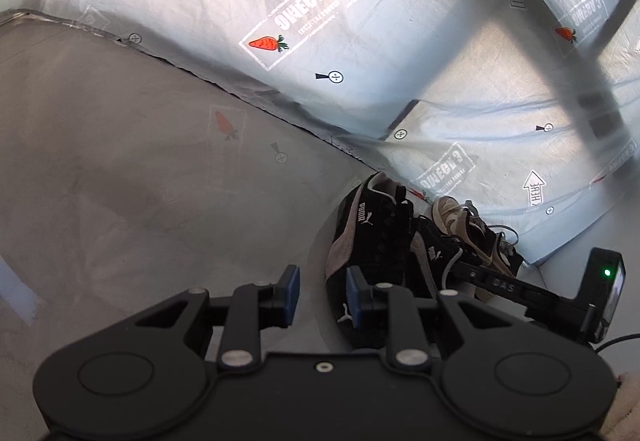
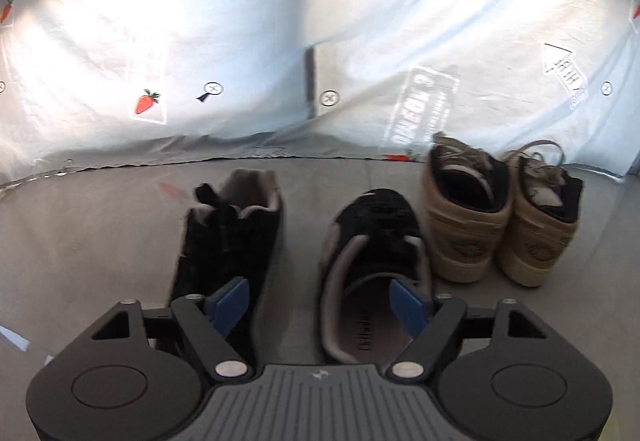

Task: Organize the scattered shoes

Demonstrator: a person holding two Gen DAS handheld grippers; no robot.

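Two black suede shoes stand side by side on the grey floor. The left black shoe (image 2: pixel 228 237) has its heel away from me; the right black shoe (image 2: pixel 372 261) has its toe away. A tan pair (image 2: pixel 464 213) stands to their right against the sheet. My right gripper (image 2: pixel 320 305) hovers above the black pair, open, its blue pads (image 2: pixel 232 305) wide apart and pressing on nothing. My left gripper (image 1: pixel 322 293) is open by a narrow gap with only floor between its pads; a black shoe (image 1: pixel 364 241) lies just beyond its right finger.
A pale sheet printed with carrots and arrows (image 2: pixel 280 21) hangs behind the shoes and meets the grey floor (image 1: pixel 140 181). A black bar with a green light (image 1: pixel 608 273) reaches in at the right of the left wrist view. Bare floor lies left of the shoes.
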